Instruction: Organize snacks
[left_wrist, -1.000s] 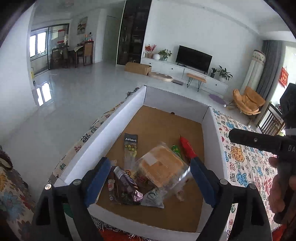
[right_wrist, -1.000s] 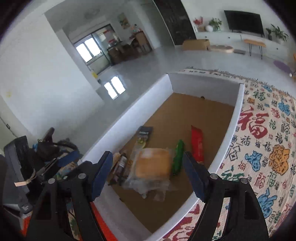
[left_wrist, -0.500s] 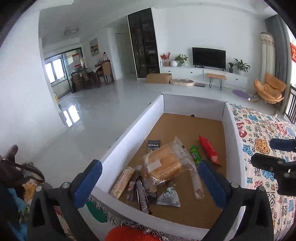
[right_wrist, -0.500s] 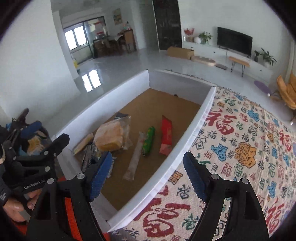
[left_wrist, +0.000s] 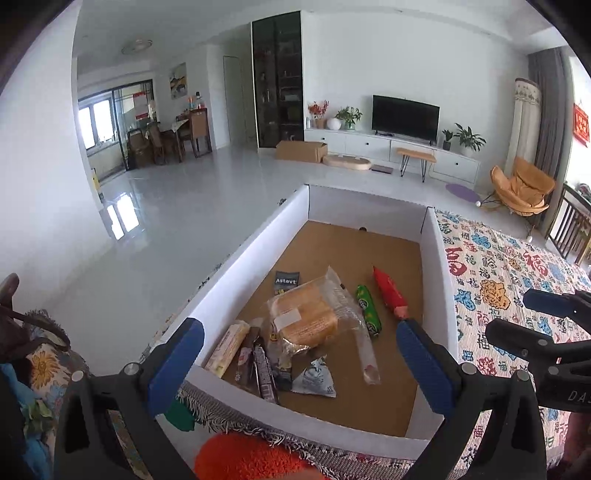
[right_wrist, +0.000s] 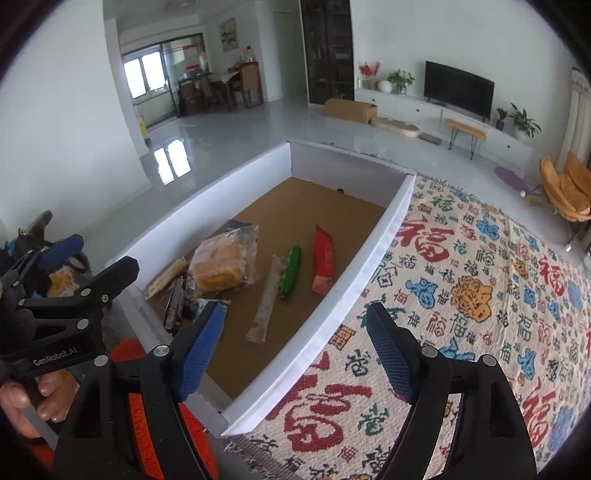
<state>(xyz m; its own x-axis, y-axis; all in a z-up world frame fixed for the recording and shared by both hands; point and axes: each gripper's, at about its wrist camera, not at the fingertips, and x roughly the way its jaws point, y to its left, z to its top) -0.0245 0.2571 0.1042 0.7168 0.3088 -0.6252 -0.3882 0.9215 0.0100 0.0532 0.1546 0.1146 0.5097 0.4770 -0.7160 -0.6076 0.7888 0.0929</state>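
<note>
Several snacks: lying in a loose heap on the brown floor of a white-walled box (left_wrist: 432, 258), toward its near left corner.
Bread pack (left_wrist: 308, 319): clear wrapper, on top of the heap, partly covering a dark packet (left_wrist: 287, 277) behind it.
Left of the bread: a pale yellow bar (left_wrist: 228, 347) against the left wall, then two dark bars (left_wrist: 264, 373) side by side.
Near edge of the heap: a small silver-white pouch (left_wrist: 314, 378), just in front of the bread.
Right of the bread: a long clear stick pack (right_wrist: 266, 299), a green stick (right_wrist: 290, 270) and a red pack (right_wrist: 323, 260), roughly parallel; the red one is nearest the right wall.
Left gripper (left_wrist: 301, 363): released, jaws at full spread after just opening wider, nothing between the blue pads; it hangs over the near wall of the box, the heap showing in the gap.
Right gripper (right_wrist: 295, 354): released, jaws wide, nothing held; it straddles the box's right wall, one pad over the box floor, the other over the cloth.
Hand (right_wrist: 26, 402): wrapped on the left gripper's handle, seen from the right wrist view.
In the way: the white walls stand between the snacks and the cloth.
Patterned cloth (right_wrist: 480, 295): spread right of the box, touching its wall.
Orange-red fabric (left_wrist: 243, 458): at the near end of the box.
Beyond: glossy floor, TV (left_wrist: 405, 115) on a low white cabinet, cardboard carton (left_wrist: 301, 150), orange chair (left_wrist: 524, 186).
</note>
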